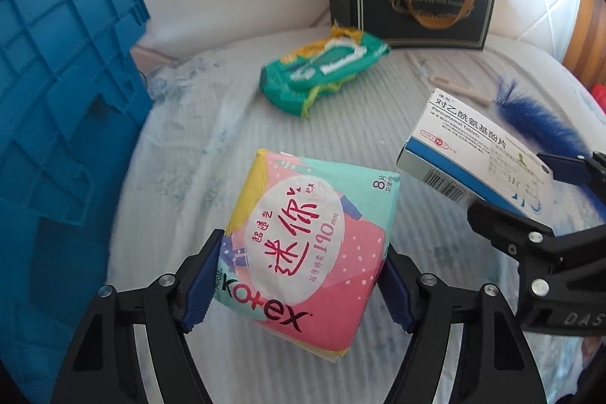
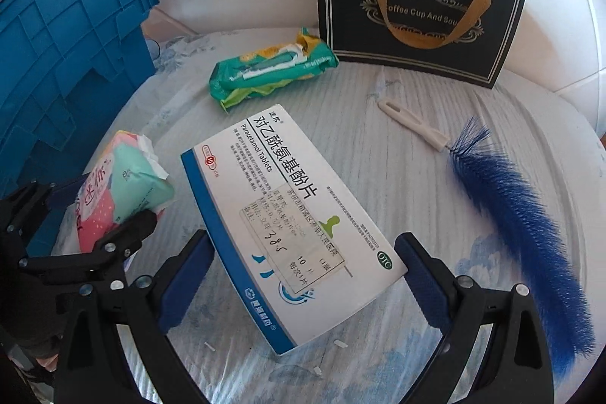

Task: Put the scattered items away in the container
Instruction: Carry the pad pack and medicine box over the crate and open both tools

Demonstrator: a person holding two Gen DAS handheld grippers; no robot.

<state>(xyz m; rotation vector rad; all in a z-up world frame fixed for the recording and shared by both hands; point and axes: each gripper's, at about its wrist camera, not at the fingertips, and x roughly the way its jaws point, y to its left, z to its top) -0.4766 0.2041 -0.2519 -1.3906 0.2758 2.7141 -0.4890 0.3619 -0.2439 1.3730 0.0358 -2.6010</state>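
Left tongs [image 1: 299,271] clamped on a pink and mint pad packet [image 1: 306,245], both blue pads pressed to its sides, packet lifted off the bed [image 1: 212,124]. Printed on it: "Kotex", "190mm", "8", plus large red Chinese characters. Right tongs [image 2: 306,275] clamped on a white and blue medicine box [image 2: 288,222], also raised clear of the bed. Readable on the box: "Paracetamol Tablets", "OTC", a red "10" badge, and handwritten "38" on a pharmacy sticker. Packet and box held side by side, just apart. Blue plastic crate [image 1: 64,82] at the left, beside the bed, ribbed wall showing. Further back on the bed, a green wipes pack [image 2: 265,70] with its flap torn open, writing too small to read. Behind that, upright, a black paper bag [image 2: 420,10] with tan ribbon handles and gold lettering "Coffee Cup And Sau…", the rest cut off by the handle. At the right, flat on the bed, a blue bottle brush [image 2: 519,218] with a white handle.
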